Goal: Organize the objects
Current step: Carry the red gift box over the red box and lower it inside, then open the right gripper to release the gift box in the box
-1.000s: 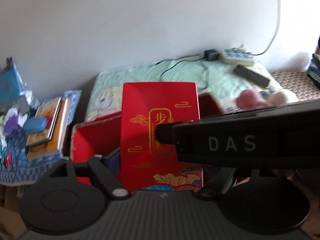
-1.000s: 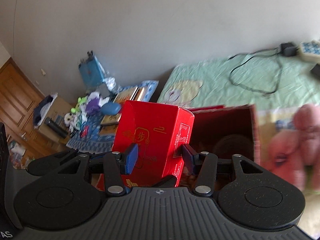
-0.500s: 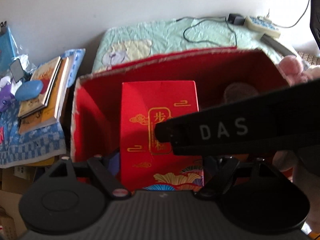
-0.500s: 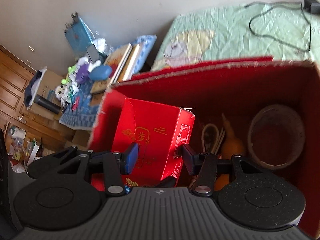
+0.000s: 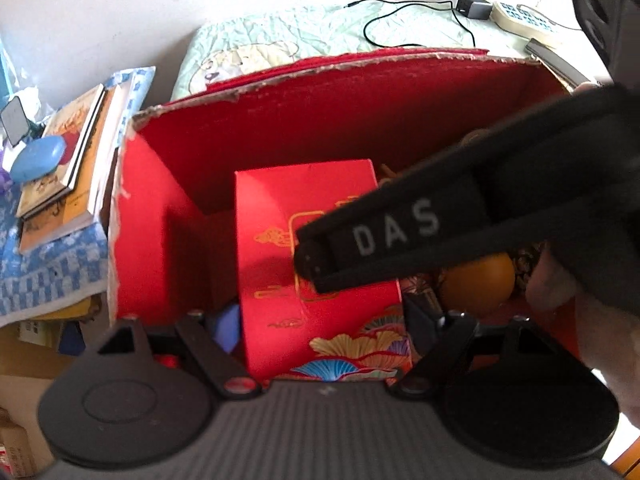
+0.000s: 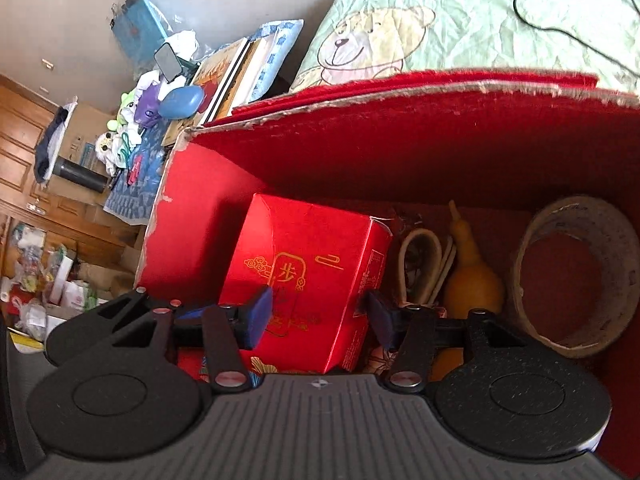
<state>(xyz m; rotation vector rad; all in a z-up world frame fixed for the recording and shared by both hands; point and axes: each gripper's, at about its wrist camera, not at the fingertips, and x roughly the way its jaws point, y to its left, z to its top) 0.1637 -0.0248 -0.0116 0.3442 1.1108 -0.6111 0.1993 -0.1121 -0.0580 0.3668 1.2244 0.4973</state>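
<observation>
Farthest back, spread wide: a pale green quilt printed with a bear, with a black cable looped across it.

In front of that, open at the top with ragged edges: a big red carton.

Inside the carton, at its left end and standing upright close to the left wall: a red gift box with gold characters and a fan pattern along its base. Gripped from two sides at once. Clamped low on it, blue pads against its flanks, the right gripper. Closed on the same box from the other angle, one finger at each lower edge, the left gripper. Across the left wrist view, over the box front, a black gripper body lettered "DAS", with part of a person's hand beneath it at the right.

At the carton's right end, on its side with the mouth toward the camera: a round tan container.

Between container and gift box: a yellow gourd, stem up, and just left of it a pale looped cord.

Outside the carton to the left, on blue patterned cloth: stacked books, with a small blue case resting on top.
</observation>
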